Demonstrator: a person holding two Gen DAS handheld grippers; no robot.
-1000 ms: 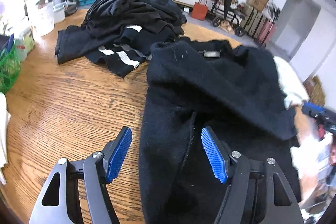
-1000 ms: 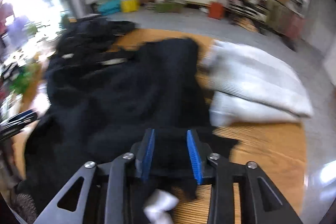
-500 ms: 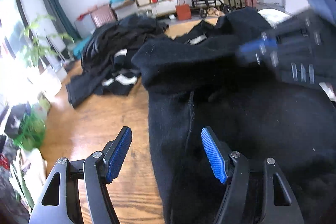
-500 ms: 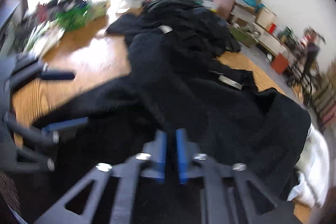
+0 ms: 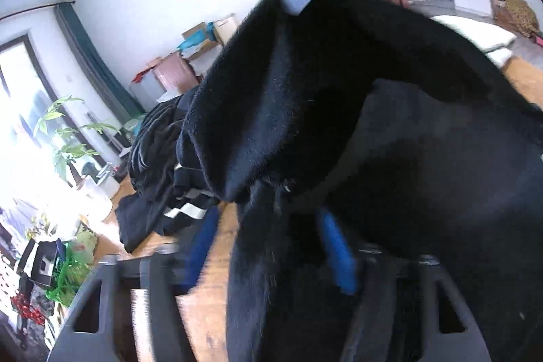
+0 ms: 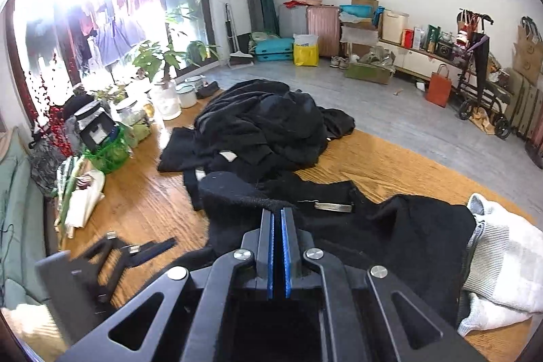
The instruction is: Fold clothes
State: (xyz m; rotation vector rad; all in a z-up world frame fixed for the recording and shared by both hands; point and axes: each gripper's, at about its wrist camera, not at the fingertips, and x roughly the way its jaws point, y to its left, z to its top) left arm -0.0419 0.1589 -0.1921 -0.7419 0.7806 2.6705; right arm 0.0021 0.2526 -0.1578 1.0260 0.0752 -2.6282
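A black sweater (image 6: 407, 226) lies spread on the wooden table (image 6: 142, 202). My right gripper (image 6: 278, 214) is shut on a fold of its edge and holds that fold up off the table. From the left wrist view this lifted fold (image 5: 278, 97) hangs from the right gripper (image 5: 297, 0) at the top. My left gripper (image 5: 268, 223) is low at the sweater's side edge, and its jaws are closing with a strip of black fabric between the blurred blue pads (image 5: 336, 253); the left pad stands clear of the cloth. The left gripper (image 6: 146, 251) also shows blurred at lower left.
A heap of black clothes (image 6: 264, 124) lies on the far part of the table. A folded white sweater (image 6: 499, 260) sits at the right edge. Potted plants, jars and a green net bag (image 6: 105, 151) line the table's left side.
The right gripper has carried the pinched sweater edge up and across toward the left gripper. The left gripper has rolled and pushed into the sweater's side, its pads drawing slightly closer.
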